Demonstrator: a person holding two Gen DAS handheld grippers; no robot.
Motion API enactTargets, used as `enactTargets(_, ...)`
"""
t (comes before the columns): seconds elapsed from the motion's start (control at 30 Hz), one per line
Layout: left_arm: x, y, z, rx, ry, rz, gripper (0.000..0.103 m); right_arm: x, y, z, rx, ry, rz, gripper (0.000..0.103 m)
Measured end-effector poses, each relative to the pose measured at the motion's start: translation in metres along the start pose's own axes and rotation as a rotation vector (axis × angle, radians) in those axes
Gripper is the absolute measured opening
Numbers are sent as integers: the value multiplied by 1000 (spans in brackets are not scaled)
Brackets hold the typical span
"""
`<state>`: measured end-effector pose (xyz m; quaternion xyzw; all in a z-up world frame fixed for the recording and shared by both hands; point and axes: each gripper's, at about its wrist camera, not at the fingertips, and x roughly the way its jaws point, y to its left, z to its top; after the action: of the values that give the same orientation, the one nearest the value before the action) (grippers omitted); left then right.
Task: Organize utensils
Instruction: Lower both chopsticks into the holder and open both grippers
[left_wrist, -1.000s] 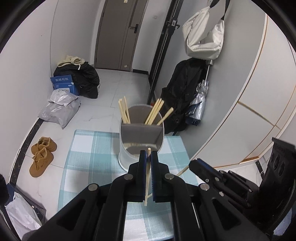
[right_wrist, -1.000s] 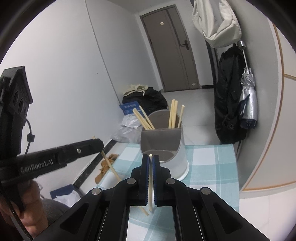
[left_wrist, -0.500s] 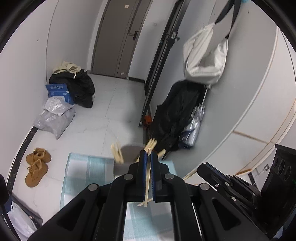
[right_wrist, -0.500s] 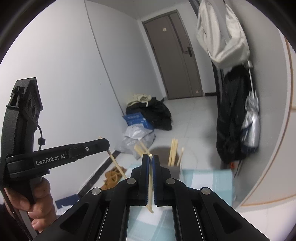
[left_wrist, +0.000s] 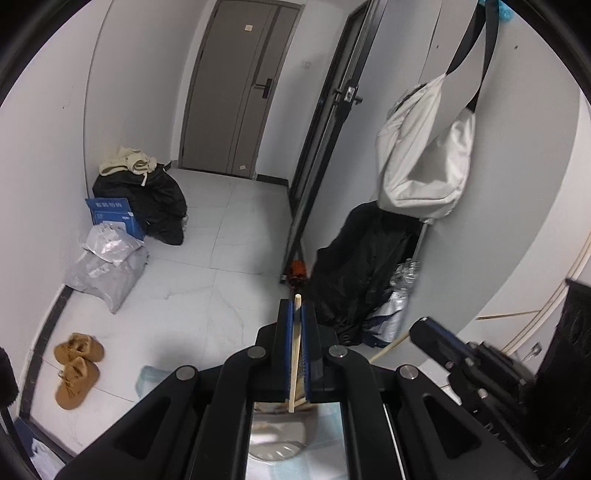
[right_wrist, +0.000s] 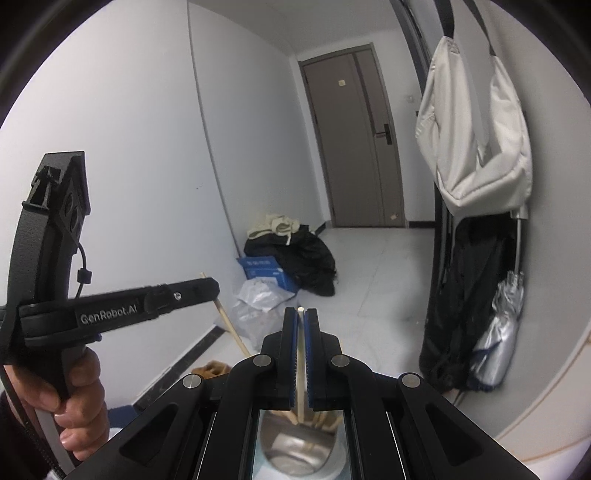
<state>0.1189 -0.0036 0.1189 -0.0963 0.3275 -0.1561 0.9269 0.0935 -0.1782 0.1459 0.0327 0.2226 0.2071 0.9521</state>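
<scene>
My right gripper (right_wrist: 301, 314) pinches a chopstick (right_wrist: 300, 369) upright above the gray holder (right_wrist: 299, 448). My left gripper (right_wrist: 207, 290) grips another chopstick (right_wrist: 231, 326), off to the left.

Both grippers are held up high, pointing out across the room and tipped a little downward. The left gripper (left_wrist: 297, 314) has its jaws pinched nearly together, blue pads clamped on a thin stick. The right gripper (right_wrist: 301, 317) is the same deal, jaws squeezed tight around another one. In the right wrist view you can see the left unit from the side, with the person's left hand (right_wrist: 70, 402) wrapped around its handle, fingers curled in a firm grip.
</scene>
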Motion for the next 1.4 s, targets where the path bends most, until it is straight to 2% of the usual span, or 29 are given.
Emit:
enactTargets(0.37, 37, 30, -17, -32, 57, 18, 0, 50, -7, -7, -15, 81, 7, 3)
enactTargets(0.73, 54, 32, -32, -38, 82, -11, 0, 83, -15, -44, -2, 190, 20, 3)
enactTargets(0.87, 62, 35, -40, -52, 126, -55, 0, 94, -14, -60, 15, 226, 29, 3)
enactTargets(1.1, 69, 35, -52, -41, 160, -61, 1, 106, -19, -76, 54, 279, 46, 4)
enactTargets(1.27, 77, 41, -66, -65, 226, -69, 3, 112, -23, -89, 77, 310, 44, 6)
enactTargets(1.3, 76, 42, -67, -71, 224, -65, 3, 112, -23, -91, 80, 314, 43, 6)
enactTargets(1.37, 72, 42, -69, -69, 219, -45, 13, 107, -23, -95, 91, 304, 54, 6)
enactTargets(1.4, 71, 40, -70, -54, 220, -27, 23, 103, -23, -97, 91, 299, 40, 6)
